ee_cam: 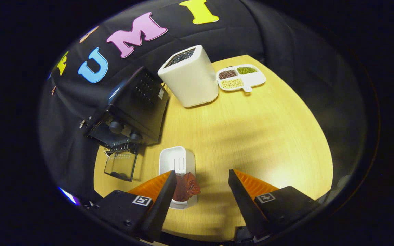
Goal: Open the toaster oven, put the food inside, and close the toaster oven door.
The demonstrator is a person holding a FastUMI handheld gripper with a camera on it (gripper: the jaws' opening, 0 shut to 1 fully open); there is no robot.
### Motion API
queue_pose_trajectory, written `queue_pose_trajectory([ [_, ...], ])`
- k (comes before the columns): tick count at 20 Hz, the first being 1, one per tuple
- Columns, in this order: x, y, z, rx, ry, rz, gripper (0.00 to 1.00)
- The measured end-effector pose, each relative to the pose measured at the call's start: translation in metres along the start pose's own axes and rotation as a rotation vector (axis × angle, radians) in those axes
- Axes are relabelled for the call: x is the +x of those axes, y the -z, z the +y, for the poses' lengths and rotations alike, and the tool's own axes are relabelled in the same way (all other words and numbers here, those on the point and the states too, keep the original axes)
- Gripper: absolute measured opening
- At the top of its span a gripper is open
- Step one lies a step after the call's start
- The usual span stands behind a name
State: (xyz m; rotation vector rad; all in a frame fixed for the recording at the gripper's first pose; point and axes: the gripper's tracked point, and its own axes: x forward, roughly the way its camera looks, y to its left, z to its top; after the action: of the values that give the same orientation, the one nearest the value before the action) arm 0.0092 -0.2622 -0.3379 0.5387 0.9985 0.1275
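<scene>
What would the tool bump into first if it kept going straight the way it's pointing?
Probably the bare wooden table. The open tool points down at it, with nothing between its fingers. The white tray holding the reddish meat sits beside one finger, just off that line, though depth is unclear.

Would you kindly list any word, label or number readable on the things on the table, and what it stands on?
No text is readable.
Toaster oven: pale sticker on its side, too blurred; markings by the knobs too small.
Gripper: a square black-and-white marker behind each of the open jaws, a pattern, no words; one jaw stands beside the food.
</scene>
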Motion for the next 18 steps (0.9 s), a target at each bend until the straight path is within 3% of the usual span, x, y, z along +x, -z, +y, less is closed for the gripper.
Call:
queue_pose_trajectory([
  [2, 0.003, 0.008, 0.003, 0.006, -0.03, 0.046, 0.73],
  [4, 0.005, 0.017, 0.01, 0.029, -0.067, 0.097, 0.7],
  [6, 0.009, 0.011, 0.011, 0.035, -0.074, 0.078, 0.51],
  [7, 0.009, 0.008, 0.011, 0.043, -0.08, 0.075, 0.5],
  [10, 0.009, 0.008, 0.011, 0.109, -0.096, 0.091, 0.31],
  [14, 0.004, 0.005, 0.015, 0.185, -0.143, 0.086, 0.2],
  [18, -0.005, -0.004, 0.019, 0.152, -0.146, 0.041, 0.15],
])
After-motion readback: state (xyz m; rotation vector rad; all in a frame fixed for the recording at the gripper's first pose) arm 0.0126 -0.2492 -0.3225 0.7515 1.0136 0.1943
